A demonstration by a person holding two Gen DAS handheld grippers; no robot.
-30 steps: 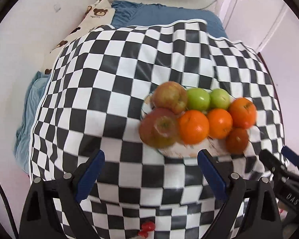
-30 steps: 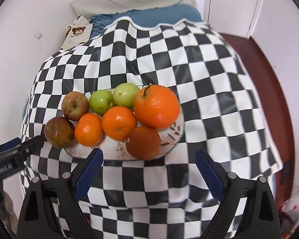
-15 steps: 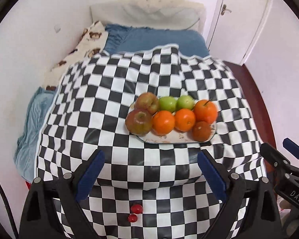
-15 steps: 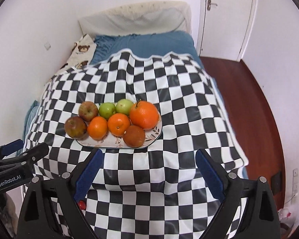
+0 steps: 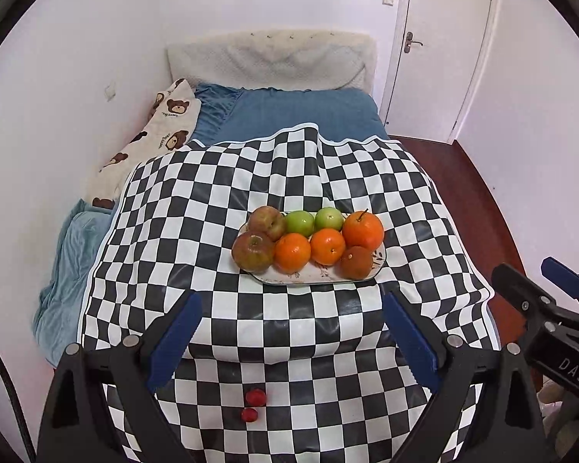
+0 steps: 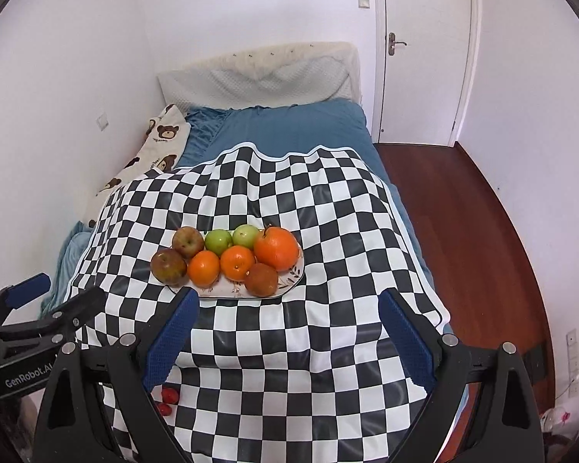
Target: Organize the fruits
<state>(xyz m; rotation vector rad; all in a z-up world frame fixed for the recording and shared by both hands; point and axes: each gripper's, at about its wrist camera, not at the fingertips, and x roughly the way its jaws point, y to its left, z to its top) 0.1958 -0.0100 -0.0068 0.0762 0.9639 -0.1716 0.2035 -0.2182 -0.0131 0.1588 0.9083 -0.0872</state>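
Observation:
An oval white plate (image 5: 312, 278) (image 6: 231, 292) sits on a checkered cloth (image 5: 220, 208) over a bed. It holds two red apples (image 5: 253, 251), two green apples (image 5: 300, 222), three oranges (image 5: 363, 230) and a brownish fruit (image 5: 356, 262). In the right wrist view the big orange (image 6: 276, 249) is at the plate's right end. My left gripper (image 5: 291, 337) is open and empty, well short of the plate. My right gripper (image 6: 287, 333) is open and empty too, also back from the plate.
Two small red fruits (image 5: 253, 405) lie on the cloth's hanging front. A bear-print pillow (image 5: 150, 139) and blue bedding (image 5: 301, 112) lie behind. A white door (image 6: 424, 50) and wooden floor (image 6: 463, 212) are to the right. Walls stand close on the left.
Both grippers have pulled back and up from the plate, so the fruit looks smaller and the whole bed and room show. The fruit has not moved.

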